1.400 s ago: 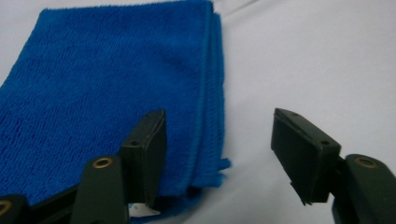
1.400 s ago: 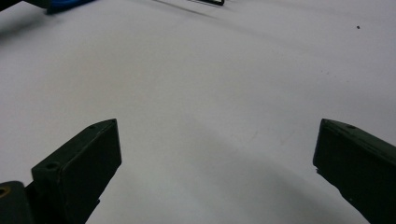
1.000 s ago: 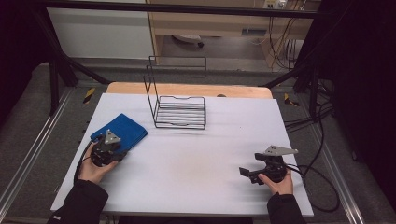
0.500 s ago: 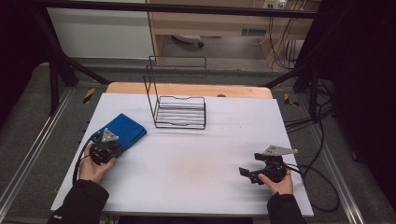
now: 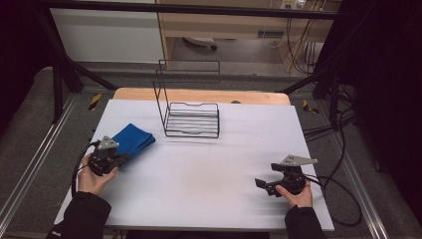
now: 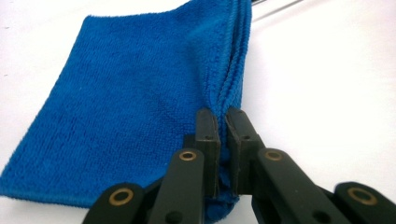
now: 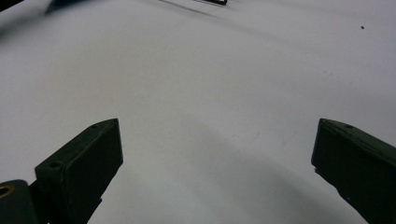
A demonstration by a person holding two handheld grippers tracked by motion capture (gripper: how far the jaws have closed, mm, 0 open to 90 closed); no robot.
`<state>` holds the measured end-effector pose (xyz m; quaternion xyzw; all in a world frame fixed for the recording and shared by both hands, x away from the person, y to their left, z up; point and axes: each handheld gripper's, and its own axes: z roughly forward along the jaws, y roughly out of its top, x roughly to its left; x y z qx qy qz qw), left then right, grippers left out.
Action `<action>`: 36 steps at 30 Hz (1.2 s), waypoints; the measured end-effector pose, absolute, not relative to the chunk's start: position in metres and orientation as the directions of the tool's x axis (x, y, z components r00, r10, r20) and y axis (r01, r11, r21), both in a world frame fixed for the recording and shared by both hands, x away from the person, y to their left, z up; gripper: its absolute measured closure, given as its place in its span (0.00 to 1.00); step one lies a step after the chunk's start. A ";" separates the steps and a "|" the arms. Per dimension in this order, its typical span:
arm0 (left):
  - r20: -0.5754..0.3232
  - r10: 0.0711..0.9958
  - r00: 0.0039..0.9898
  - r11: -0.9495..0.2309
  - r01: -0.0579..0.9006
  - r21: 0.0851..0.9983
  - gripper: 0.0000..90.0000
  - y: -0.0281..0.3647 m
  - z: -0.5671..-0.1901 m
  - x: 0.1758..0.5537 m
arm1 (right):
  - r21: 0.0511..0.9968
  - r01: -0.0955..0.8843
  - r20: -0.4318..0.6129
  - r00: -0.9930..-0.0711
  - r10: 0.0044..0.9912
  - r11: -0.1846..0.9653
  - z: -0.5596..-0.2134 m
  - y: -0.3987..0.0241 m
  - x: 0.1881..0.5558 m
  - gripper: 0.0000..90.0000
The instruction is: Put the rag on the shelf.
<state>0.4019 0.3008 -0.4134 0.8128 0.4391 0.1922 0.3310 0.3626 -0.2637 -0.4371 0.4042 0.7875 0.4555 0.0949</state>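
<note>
Two tools at work over white desk. Far left: left tool, held in a hand, jaws pinched tight on near corner of folded blue terry-cloth towel, towel lying flat on desk's left side. Further back, near middle: black wire rack, upright, well apart from towel. Far right: right tool, jaws spread wide, gripping nothing, low over bare desk near front edge, well apart from rack.

White table, folded blue cloth at left, black wire rack near back
</note>
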 end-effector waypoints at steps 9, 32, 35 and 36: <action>-0.065 0.800 0.596 -0.388 0.597 0.703 0.94 0.274 -0.413 0.386 | 0.797 0.548 0.221 -0.655 0.723 0.254 -0.437 -0.264 0.362 0.03; -0.223 0.718 0.659 -0.357 0.625 0.695 0.93 0.211 -0.417 0.356 | 0.793 0.552 0.221 -0.655 0.723 0.257 -0.437 -0.263 0.362 0.03; -0.226 0.706 0.671 -0.366 0.620 0.694 0.93 0.200 -0.417 0.352 | 0.793 0.552 0.222 -0.655 0.722 0.257 -0.437 -0.263 0.362 0.03; -0.228 0.703 0.674 -0.368 0.619 0.694 0.93 0.196 -0.417 0.351 | 0.793 0.552 0.222 -0.655 0.722 0.257 -0.437 -0.263 0.362 0.03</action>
